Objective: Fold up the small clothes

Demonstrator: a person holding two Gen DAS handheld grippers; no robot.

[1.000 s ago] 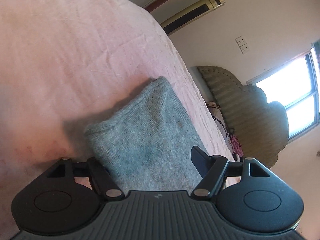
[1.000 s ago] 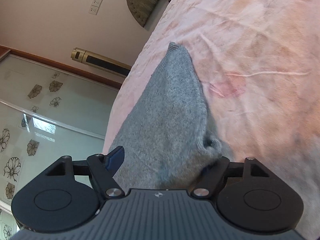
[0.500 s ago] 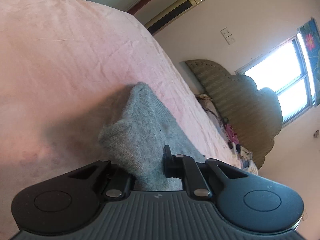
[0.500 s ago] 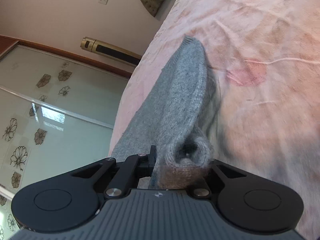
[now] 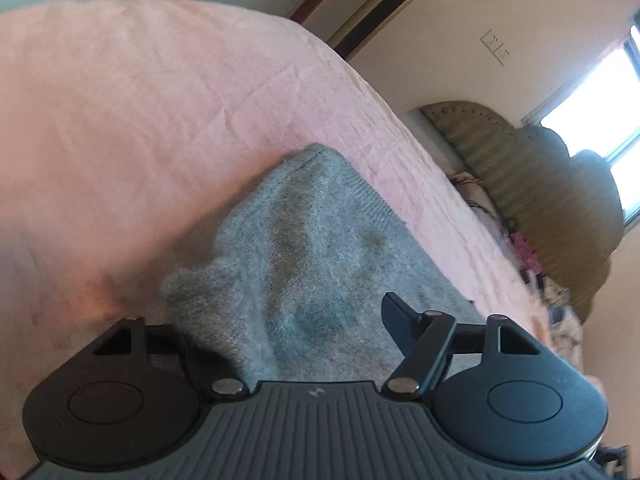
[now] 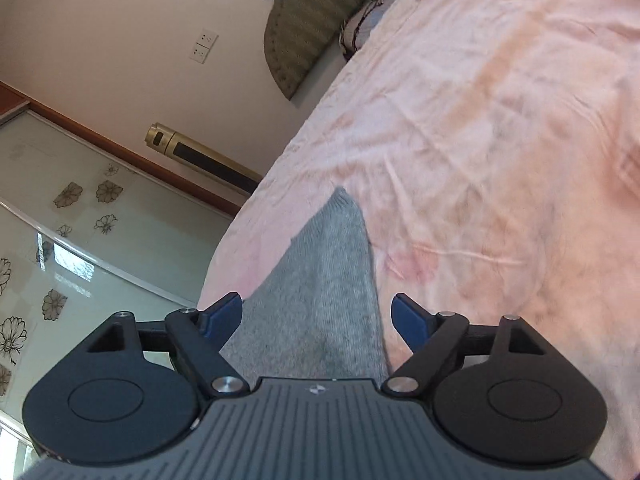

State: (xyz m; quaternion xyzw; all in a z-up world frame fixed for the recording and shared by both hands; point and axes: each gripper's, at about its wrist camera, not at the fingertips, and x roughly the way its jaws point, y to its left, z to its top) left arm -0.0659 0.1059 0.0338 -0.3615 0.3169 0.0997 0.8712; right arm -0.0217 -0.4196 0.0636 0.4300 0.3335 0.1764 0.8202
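A small grey knitted garment (image 5: pixel 304 264) lies folded on the pink bedsheet (image 5: pixel 120 128), near the bed's edge. My left gripper (image 5: pixel 288 320) hovers over its near end with the jaws opening. The right finger (image 5: pixel 400 320) stands clear of the knit, and the left finger is hidden behind a raised bump of cloth. In the right wrist view the same garment (image 6: pixel 320 292) tapers away to a point. My right gripper (image 6: pixel 316 312) is above it with its jaws opening wide. The blue pads (image 6: pixel 408 320) are apart from the cloth.
The bed's edge runs close beside the garment. Beyond it are a gold tower unit (image 6: pixel 200 156), a flowered glass wardrobe door (image 6: pixel 60 240) and wall sockets (image 6: pixel 204 46). A padded green headboard (image 5: pixel 540 200) with bundled cloth (image 5: pixel 524 252) stands at the bed's head, under a bright window.
Half a second ago both grippers were shut on a bunched fold of the garment. Both have since let go and opened, and the knit has settled flatter on the sheet.
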